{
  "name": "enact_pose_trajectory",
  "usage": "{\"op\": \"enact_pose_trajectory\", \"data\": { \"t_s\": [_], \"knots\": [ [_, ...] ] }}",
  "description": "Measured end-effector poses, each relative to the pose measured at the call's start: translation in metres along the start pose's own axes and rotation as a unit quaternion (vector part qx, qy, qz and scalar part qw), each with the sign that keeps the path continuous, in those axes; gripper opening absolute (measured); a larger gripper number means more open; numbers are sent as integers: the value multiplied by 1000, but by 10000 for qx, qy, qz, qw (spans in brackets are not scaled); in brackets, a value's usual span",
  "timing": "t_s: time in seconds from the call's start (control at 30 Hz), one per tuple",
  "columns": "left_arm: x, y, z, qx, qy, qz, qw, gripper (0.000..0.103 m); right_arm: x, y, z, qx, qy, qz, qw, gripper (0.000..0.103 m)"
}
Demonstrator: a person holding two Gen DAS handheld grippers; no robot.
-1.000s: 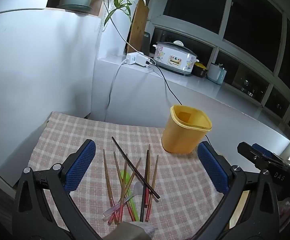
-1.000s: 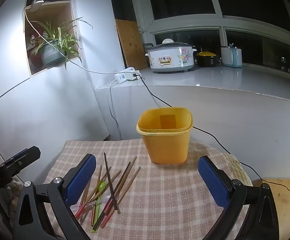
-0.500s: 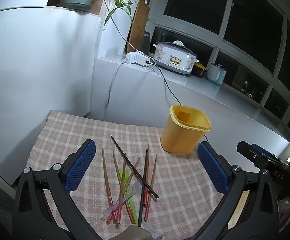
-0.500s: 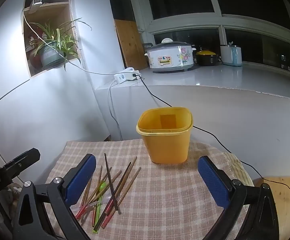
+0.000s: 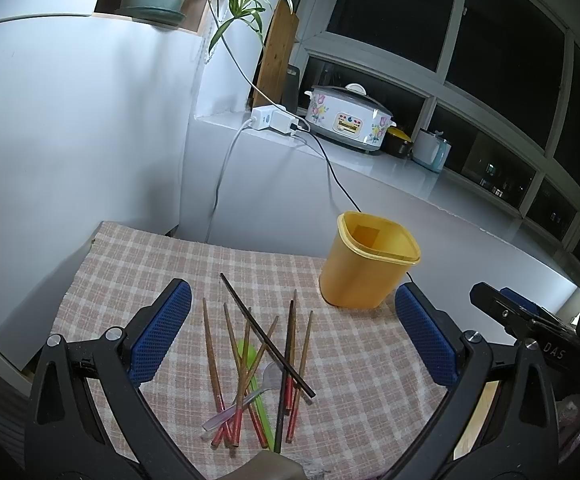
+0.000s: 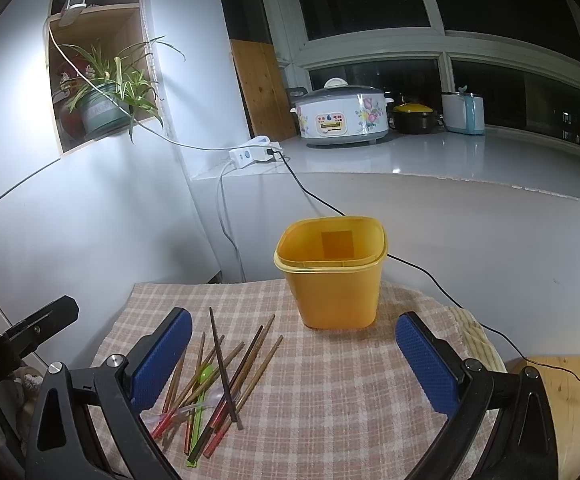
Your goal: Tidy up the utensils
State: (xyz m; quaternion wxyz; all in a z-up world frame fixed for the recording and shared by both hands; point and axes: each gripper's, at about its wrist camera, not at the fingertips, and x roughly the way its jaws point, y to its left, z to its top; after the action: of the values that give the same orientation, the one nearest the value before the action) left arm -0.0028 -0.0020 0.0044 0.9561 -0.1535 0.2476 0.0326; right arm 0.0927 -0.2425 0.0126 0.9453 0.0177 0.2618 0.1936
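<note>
A loose pile of chopsticks (image 5: pixel 257 360) with red-tipped ends lies on a pink checked cloth (image 5: pixel 137 272), mixed with a green spoon (image 5: pixel 249 364) and a clear plastic spoon (image 5: pixel 265 376). An empty yellow tub (image 5: pixel 366 268) stands upright behind them to the right. My left gripper (image 5: pixel 290 336) is open, above and short of the pile. In the right wrist view the pile (image 6: pixel 225 368) lies left of the tub (image 6: pixel 334 276). My right gripper (image 6: pixel 290 356) is open and empty, in front of the tub.
A white wall stands close on the left. A white counter behind holds a power strip (image 5: pixel 273 120), a flowered cooker (image 5: pixel 350 120) and small pots. A black cable (image 6: pixel 430 276) runs past the tub. A potted plant (image 6: pixel 105 96) sits in a niche. Bare wood (image 6: pixel 570 384) shows at right.
The left wrist view has shifted slightly, with the pile and tub now a little higher and further left in it. Both grippers stay open and nothing on the cloth has moved.
</note>
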Motion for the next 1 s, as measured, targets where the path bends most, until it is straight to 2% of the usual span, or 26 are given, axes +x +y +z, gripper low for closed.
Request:
{"op": "enact_pose_trajectory", "data": {
  "t_s": [1.0],
  "knots": [
    [0, 1, 0, -23, -2, -14, 10000, 103, 1, 5, -1, -16, 30, -13, 10000, 103]
  ]
}}
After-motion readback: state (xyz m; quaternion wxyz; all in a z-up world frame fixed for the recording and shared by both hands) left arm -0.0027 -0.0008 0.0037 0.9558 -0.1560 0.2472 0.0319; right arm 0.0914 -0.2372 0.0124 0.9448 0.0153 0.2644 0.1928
